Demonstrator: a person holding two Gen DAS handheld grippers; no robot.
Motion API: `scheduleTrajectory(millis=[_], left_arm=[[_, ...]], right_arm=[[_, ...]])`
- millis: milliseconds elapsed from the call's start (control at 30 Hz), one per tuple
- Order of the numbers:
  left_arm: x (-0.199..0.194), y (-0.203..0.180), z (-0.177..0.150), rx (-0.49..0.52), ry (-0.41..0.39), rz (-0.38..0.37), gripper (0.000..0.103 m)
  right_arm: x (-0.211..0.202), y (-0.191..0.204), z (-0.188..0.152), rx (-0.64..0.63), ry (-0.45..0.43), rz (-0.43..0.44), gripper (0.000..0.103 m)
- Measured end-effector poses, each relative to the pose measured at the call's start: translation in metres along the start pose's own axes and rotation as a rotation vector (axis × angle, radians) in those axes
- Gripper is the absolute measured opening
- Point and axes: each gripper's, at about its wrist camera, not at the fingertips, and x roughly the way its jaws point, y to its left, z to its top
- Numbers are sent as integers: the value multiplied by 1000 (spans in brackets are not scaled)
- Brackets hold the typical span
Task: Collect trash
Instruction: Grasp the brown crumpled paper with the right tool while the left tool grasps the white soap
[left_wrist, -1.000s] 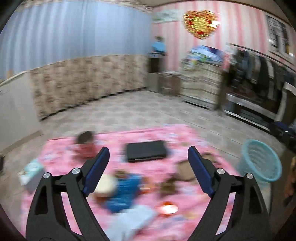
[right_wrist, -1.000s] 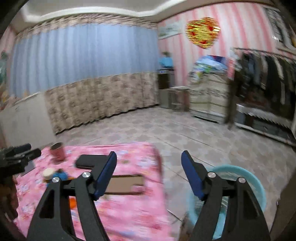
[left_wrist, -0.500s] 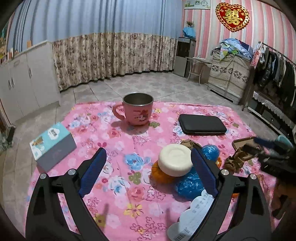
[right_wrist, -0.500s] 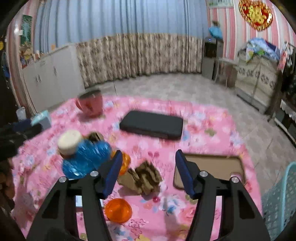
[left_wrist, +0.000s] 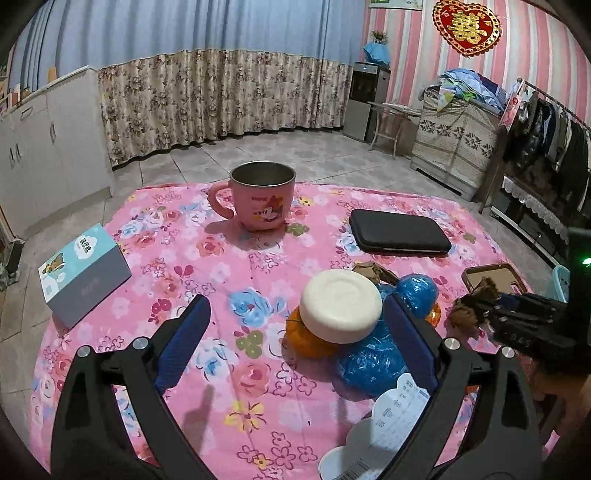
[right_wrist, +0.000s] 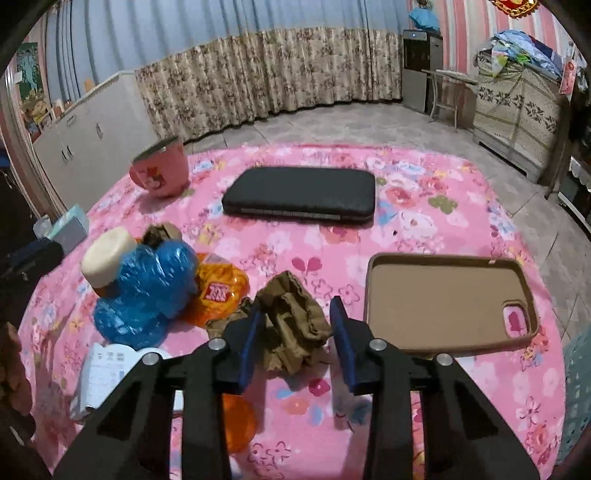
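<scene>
Trash lies clustered on the pink flowered cloth (left_wrist: 229, 266): a white round lid (left_wrist: 340, 310) on an orange wrapper (left_wrist: 310, 341), crumpled blue plastic (left_wrist: 373, 363), a printed paper slip (left_wrist: 399, 406) and a crumpled brown paper wad (right_wrist: 291, 325). My left gripper (left_wrist: 295, 314) hovers open and wide just in front of the white lid, touching nothing. My right gripper (right_wrist: 297, 314) straddles the brown wad, and its jaws are closing. The left pad is at the wad's edge and the right pad stands just off it. The same wad (left_wrist: 472, 310) shows in the left wrist view at the right gripper's tips.
A pink mug (left_wrist: 262, 199), a black case (right_wrist: 299, 199), a tan phone case (right_wrist: 447, 302) and a tissue box (left_wrist: 85, 273) also sit on the cloth. A teal basket (right_wrist: 580, 391) stands off the right edge. An orange lid (right_wrist: 240, 421) lies under my right gripper.
Both grippers came down and in toward the table. The right one's jaws narrowed around the brown wad. The left one stayed wide and settled near the white lid.
</scene>
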Motion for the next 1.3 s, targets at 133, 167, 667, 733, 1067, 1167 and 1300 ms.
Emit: scheduleTrajectory(millis=[133,167,667,733,1067,1167,1300], left_arm=[[7,-1,0,4,6,-10,92],[8,-2,1,7,5,-12,92],[50,-24,-4,84,88,-54,67],[51,-19,-4,61,89,-57,61],[10,-22,9,37,-26,-69,61],[-9,-22,12,35,-75,-57,61],[-31,-22,12,45,-125,-46,61]], right_arm=[[-14,-1,8,15,-44,11,36],[-18,-3,9,19,-50,14,36],[-25,-7,13,29,-62,36,37],[-26,-7,13,32,-66,36,37],[-47,-12,16,54,-120,55,37],[-62,-14,17,57,-158,66,37],[-86,-19,18,71,-213,76,37]])
